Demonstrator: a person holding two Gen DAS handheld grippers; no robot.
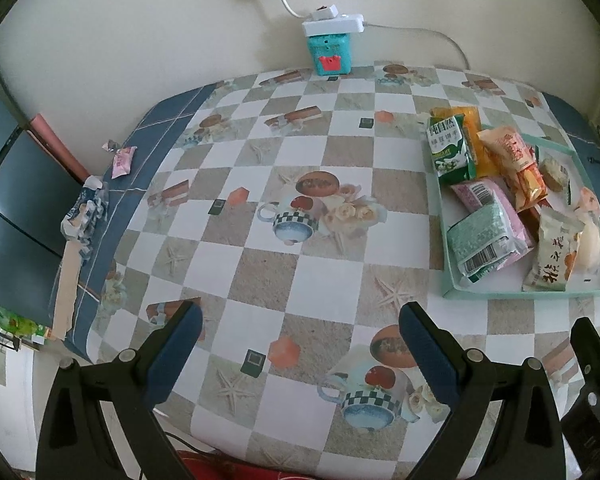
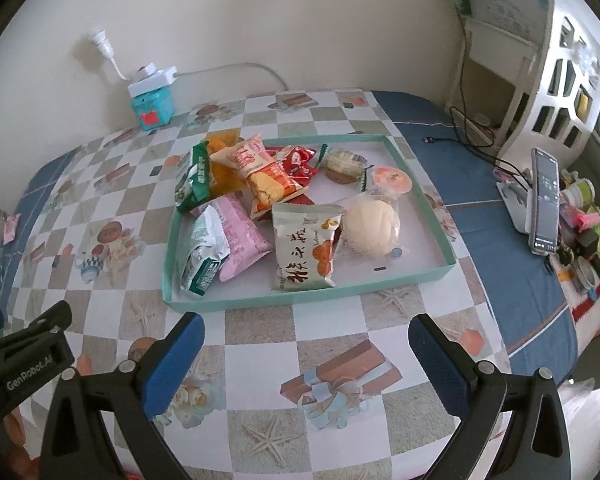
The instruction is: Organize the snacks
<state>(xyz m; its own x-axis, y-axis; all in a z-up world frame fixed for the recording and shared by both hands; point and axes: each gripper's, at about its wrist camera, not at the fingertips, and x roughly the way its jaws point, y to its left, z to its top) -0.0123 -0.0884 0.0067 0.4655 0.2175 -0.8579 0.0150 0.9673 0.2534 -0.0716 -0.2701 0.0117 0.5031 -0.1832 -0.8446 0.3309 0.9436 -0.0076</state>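
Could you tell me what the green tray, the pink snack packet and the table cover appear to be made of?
The green tray looks like matte cardboard: thin straight walls, sharp folded corners. The pink snack packet seems to be plastic film, crinkled with a slight sheen. The table cover is probably printed vinyl or oilcloth, smooth and lying flat, though that is uncertain.

Teal box (image 1: 332, 55), phone (image 2: 544, 201), tablecloth (image 1: 260, 264)
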